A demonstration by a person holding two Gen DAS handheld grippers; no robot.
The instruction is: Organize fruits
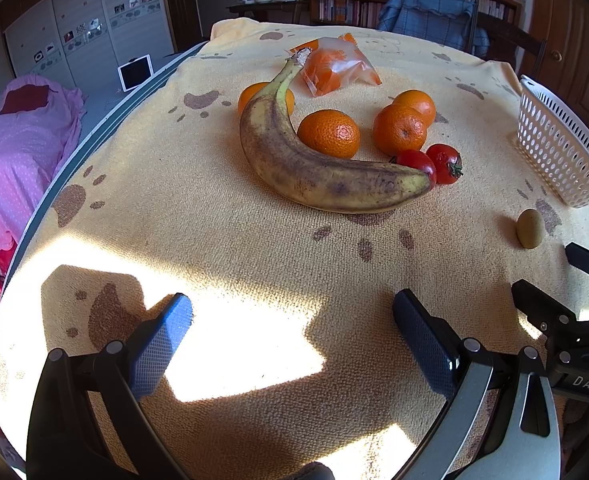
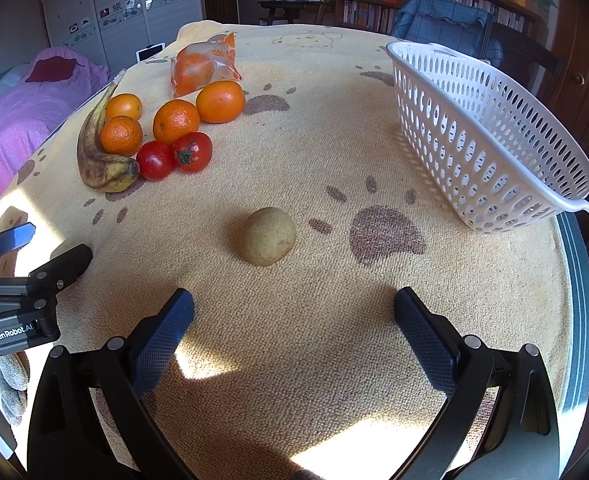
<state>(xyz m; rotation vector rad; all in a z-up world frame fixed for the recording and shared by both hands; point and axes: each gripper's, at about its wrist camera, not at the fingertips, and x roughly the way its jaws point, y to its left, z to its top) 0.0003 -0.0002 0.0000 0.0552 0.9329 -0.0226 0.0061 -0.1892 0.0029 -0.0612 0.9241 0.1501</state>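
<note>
A spotted brown banana (image 1: 314, 168) lies on the yellow cloth, with several oranges (image 1: 328, 133) and two red tomatoes (image 1: 446, 162) beside it. My left gripper (image 1: 292, 318) is open and empty, some way short of the banana. A brownish kiwi (image 2: 267, 236) lies alone on the cloth just ahead of my right gripper (image 2: 294, 312), which is open and empty. The kiwi also shows in the left wrist view (image 1: 529, 228). A white perforated basket (image 2: 490, 136) stands empty at the right. The fruit pile shows at the left in the right wrist view, banana (image 2: 94, 152) included.
A clear bag of oranges (image 1: 334, 66) lies behind the pile. The table's right edge (image 2: 578, 280) runs close to the basket. A pink bed (image 1: 18, 152) is left of the table, a blue-draped chair (image 1: 426, 16) behind it. The left gripper shows at the left in the right wrist view (image 2: 18, 256).
</note>
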